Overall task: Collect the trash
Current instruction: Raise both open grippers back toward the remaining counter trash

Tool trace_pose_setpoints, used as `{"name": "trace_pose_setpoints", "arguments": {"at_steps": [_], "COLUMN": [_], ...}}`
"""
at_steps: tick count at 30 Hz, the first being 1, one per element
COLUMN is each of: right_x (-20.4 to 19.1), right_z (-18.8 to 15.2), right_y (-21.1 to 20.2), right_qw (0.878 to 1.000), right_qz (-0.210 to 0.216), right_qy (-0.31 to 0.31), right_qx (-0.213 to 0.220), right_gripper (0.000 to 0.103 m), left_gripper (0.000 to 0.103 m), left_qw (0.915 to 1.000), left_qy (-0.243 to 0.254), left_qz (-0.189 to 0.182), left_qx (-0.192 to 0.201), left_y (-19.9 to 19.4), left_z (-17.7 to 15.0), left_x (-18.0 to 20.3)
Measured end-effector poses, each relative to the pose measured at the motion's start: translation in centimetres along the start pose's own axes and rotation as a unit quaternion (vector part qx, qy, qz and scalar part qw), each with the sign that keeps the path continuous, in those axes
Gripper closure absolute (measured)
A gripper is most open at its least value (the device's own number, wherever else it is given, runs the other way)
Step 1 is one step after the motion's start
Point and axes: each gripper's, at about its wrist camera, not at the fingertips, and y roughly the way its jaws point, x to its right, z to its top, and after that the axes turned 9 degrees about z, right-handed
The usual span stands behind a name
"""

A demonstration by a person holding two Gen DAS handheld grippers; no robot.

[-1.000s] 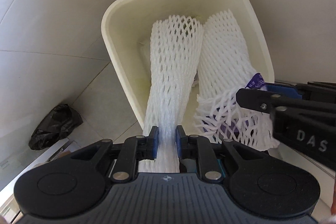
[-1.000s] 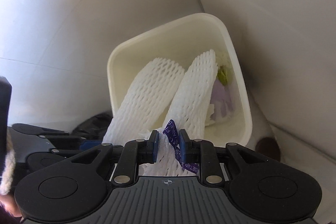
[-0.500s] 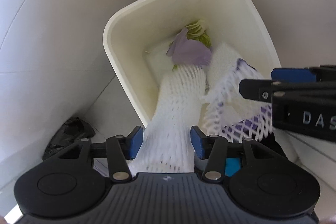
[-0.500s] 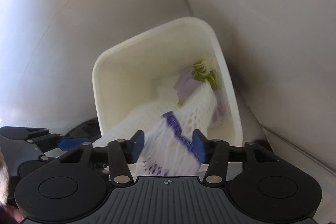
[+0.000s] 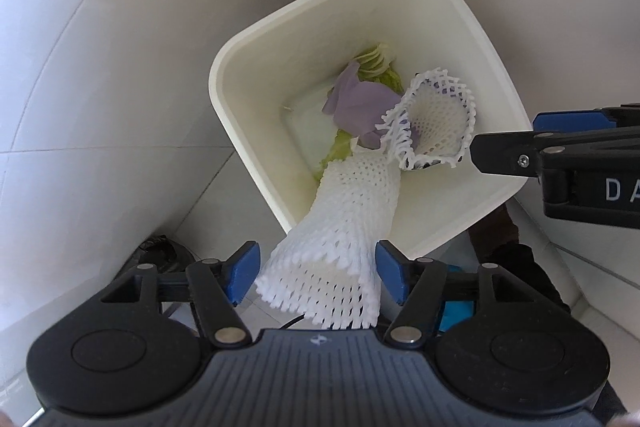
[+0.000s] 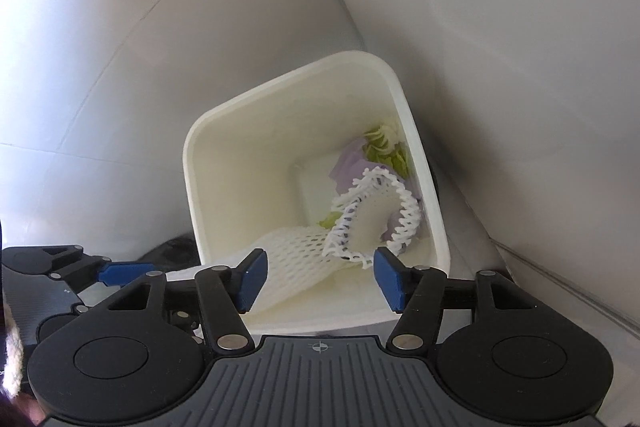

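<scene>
Left tool: your left tool (image 5: 316, 273) points down over the bin; its blue pads are opening, and the near end of a white foam net sleeve (image 5: 352, 203) lies loose between them, not pinched.
Right tool: your right tool (image 6: 316, 277) is opening too, with nothing pressed between its pads; a second white foam net sleeve with purple print (image 6: 376, 215) sits beyond it, inside the bin.
Bin: the cream square plastic bin (image 5: 256, 39) stands on the floor in a wall corner.
Contents: pale green cabbage leaves (image 5: 376, 61) and a lilac scrap (image 5: 360, 99) lie at the bottom.
Key relation: the first sleeve's long axis runs from the bin floor up over the near rim towards your left tool, so its near end hangs outside.
Nearer hand: left.
Judgement: that sleeve probably needs a nudge away from you to drop in fully; the other is already in.
</scene>
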Motion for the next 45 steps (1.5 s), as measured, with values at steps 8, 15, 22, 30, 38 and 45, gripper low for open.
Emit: {"name": "trace_pose_setpoints", "arguments": {"at_steps": [8,15,22,30,38,45], "right_x": [0.5,0.1,1.3,0.1,-0.9,-0.5], "right_z": [0.1,-1.4,-3.3,-5.2,-6.6,-6.3], "right_y": [-2.3,-3.1,-4.9,-10.2,-16.8,-22.5], "right_qw": [1.0,0.999,0.999,0.993,0.982,0.968], "right_qz": [-0.001,0.002,0.012,0.022,0.024,-0.006], "right_qy": [-0.013,-0.034,-0.042,-0.085,-0.131,-0.151], "right_qx": [-0.006,-0.003,0.021,0.076,0.133,0.201], "right_gripper": [0.038,0.035,0.033,0.028,0.019,0.015], "left_gripper": [0.034,0.024,0.014,0.006,0.002,0.001], "left_qw": [0.9997,0.9993,0.9973,0.9906,0.973,0.9558], "left_qy": [0.005,-0.001,-0.053,-0.09,-0.16,-0.212], "left_qz": [-0.003,0.009,0.008,-0.023,-0.038,-0.041], "left_qx": [0.023,0.036,0.051,0.101,0.161,0.2], "left_y": [-1.1,-2.0,-3.1,-7.3,-12.6,-16.1], "left_z": [-1.2,-3.5,-5.7,-8.2,-10.5,-10.8], "left_x": [-0.5,-1.1,-1.8,-2.0,-3.4,-3.1]}}
